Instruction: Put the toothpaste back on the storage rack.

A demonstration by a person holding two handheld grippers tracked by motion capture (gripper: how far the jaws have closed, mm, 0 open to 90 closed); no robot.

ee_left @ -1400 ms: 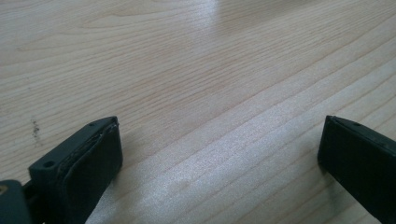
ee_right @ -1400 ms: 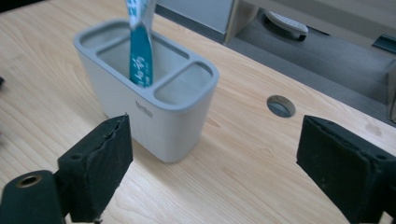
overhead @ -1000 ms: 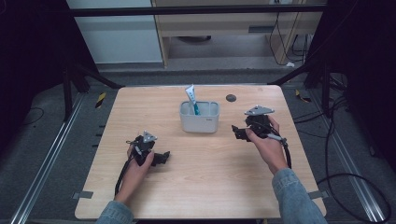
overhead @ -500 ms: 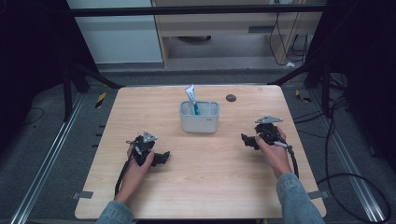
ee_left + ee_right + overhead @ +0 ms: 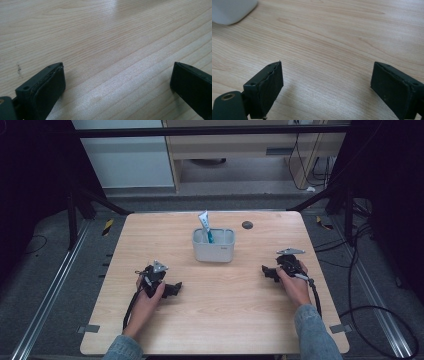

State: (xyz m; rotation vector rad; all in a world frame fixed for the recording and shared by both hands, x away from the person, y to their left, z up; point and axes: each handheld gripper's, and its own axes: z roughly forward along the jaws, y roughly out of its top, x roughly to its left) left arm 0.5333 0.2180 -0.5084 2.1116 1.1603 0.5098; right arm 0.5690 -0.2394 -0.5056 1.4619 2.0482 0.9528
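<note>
My left gripper (image 5: 176, 289) rests low on the wooden table (image 5: 225, 320) at the left, held in a hand. Its jaws stand wide apart in the left gripper view (image 5: 117, 72), with bare wood between them. My right gripper (image 5: 265, 271) sits at the right of the table, pointing left. In the right gripper view (image 5: 327, 72) its jaws have just been opening and stand wide, with nothing between them. A white bin (image 5: 214, 254) stands at the middle back and holds a white tube (image 5: 204, 221) and a teal item (image 5: 210, 238). The bin's corner (image 5: 232, 10) shows at the upper left of the right gripper view.
A small dark round thing (image 5: 247, 225) lies on the table behind and to the right of the bin. Black frame bars and cables surround the table. Bare wood lies between the two grippers.
My right gripper has come down and back from beside the bin to the table's right side. The left gripper has stayed where it was.
</note>
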